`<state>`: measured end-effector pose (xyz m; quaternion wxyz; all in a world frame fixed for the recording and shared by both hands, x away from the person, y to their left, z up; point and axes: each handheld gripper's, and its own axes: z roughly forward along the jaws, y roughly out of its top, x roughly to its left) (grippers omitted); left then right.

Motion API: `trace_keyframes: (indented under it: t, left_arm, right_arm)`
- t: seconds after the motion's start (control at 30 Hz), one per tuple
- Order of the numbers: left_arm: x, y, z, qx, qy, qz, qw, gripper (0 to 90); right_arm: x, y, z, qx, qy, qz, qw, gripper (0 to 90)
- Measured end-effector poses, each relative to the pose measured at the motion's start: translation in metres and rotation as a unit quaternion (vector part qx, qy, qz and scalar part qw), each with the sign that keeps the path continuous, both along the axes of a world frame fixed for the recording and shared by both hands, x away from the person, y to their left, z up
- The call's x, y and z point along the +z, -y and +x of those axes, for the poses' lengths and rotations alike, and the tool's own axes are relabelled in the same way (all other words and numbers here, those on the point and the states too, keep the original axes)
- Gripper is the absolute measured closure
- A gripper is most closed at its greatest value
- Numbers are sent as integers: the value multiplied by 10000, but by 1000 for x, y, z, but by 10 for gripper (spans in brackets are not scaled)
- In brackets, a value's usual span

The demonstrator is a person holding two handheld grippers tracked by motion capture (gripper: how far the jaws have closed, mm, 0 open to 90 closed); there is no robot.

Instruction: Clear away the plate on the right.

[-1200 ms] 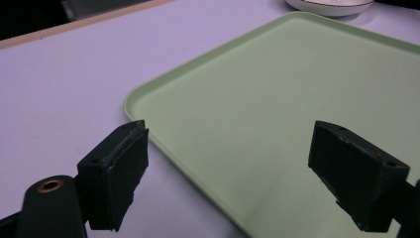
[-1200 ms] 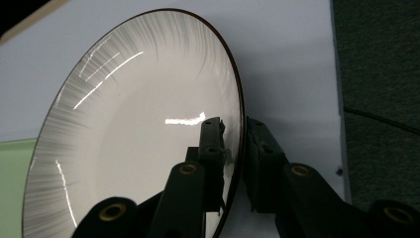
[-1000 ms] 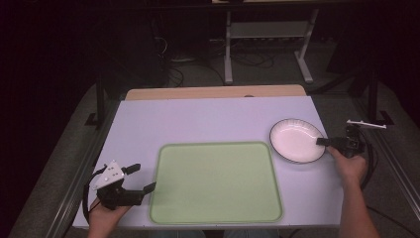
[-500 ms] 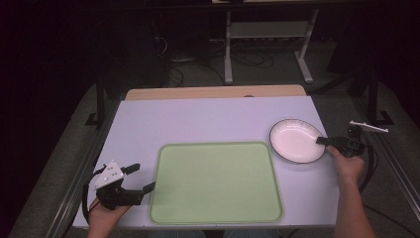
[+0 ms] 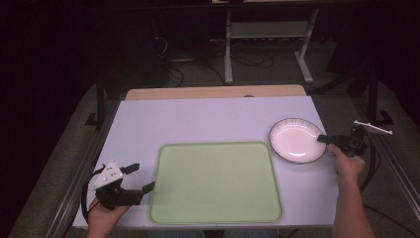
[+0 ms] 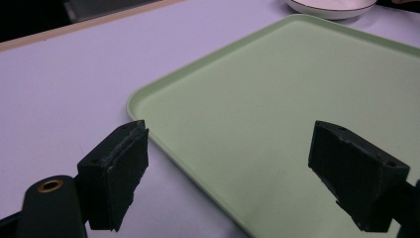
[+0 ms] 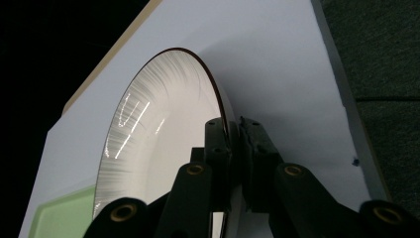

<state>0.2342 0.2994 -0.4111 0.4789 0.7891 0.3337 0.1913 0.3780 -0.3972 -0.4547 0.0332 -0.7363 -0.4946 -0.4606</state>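
Note:
A white plate (image 5: 296, 140) with a dark rim sits on the table's right side, just right of the pale green tray (image 5: 215, 181). My right gripper (image 5: 326, 140) is shut on the plate's right rim; in the right gripper view its jaws pinch the plate (image 7: 148, 144) edge, the gripper (image 7: 234, 130) rolled on its side. My left gripper (image 5: 137, 177) rests near the front left corner, open, its jaws straddling the tray's left edge without touching it. In the left gripper view the gripper (image 6: 242, 168) stands wide over the tray (image 6: 277, 109) corner.
The white tabletop (image 5: 198, 121) has a wooden strip (image 5: 213, 92) along its far edge. Metal rails (image 5: 74, 193) run down both sides. A stand's legs (image 5: 267, 44) and cables lie on the dark floor beyond the table.

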Motion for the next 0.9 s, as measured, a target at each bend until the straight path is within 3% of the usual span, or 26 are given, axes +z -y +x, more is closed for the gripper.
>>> trace_keyframes:
  t: [0.23, 0.43, 0.67, 0.9]
  left_arm:
    - [0, 0, 0, 18, -6, -8, 10000, 154]
    - [0, 0, 0, 20, -7, -10, 10000, 154]
    - [0, -1, 0, 35, 7, -21, 10000, 154]
    - [0, -1, 0, 36, 10, -31, 10000, 154]
  right_arm:
    - [11, -1, -1, 10, 130, -72, 9999, 813]
    - [21, 0, -3, 9, 309, 99, 9995, 814]
    - [39, -6, -3, 170, 586, 170, 9980, 813]
    - [52, -12, -5, 371, 713, 109, 9967, 813]
